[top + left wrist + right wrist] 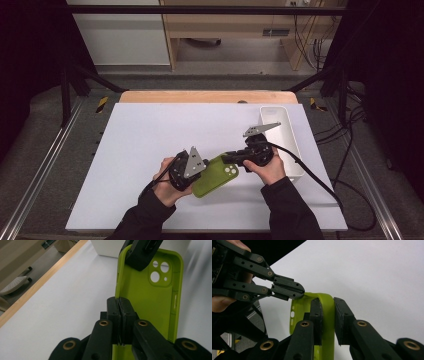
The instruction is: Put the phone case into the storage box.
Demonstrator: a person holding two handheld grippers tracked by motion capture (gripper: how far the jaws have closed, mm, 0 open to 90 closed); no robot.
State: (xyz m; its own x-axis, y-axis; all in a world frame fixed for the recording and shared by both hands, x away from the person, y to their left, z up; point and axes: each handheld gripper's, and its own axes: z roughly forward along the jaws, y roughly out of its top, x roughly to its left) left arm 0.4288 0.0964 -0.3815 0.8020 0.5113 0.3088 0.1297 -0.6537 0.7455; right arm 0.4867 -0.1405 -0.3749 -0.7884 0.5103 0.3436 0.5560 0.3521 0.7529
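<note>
A lime-green phone case [216,175] is held just above the white mat [145,145], between both grippers. My left gripper [205,166] is shut on one long side wall of the case [150,305]; in the left gripper view its jaws [120,308] meet on that thin edge. My right gripper [231,159] is shut on the camera-hole end, and in the right gripper view its pads [327,312] clamp the case wall [298,312] from both sides. The case's open inside faces the left gripper view. The left gripper [295,291] also pinches the rim in the right gripper view.
A long white tray [296,150] lies along the mat's right edge, just right of my right hand. The wooden table edge [200,96] runs behind the mat. A black cable [310,172] trails from the right gripper over the mat's right side.
</note>
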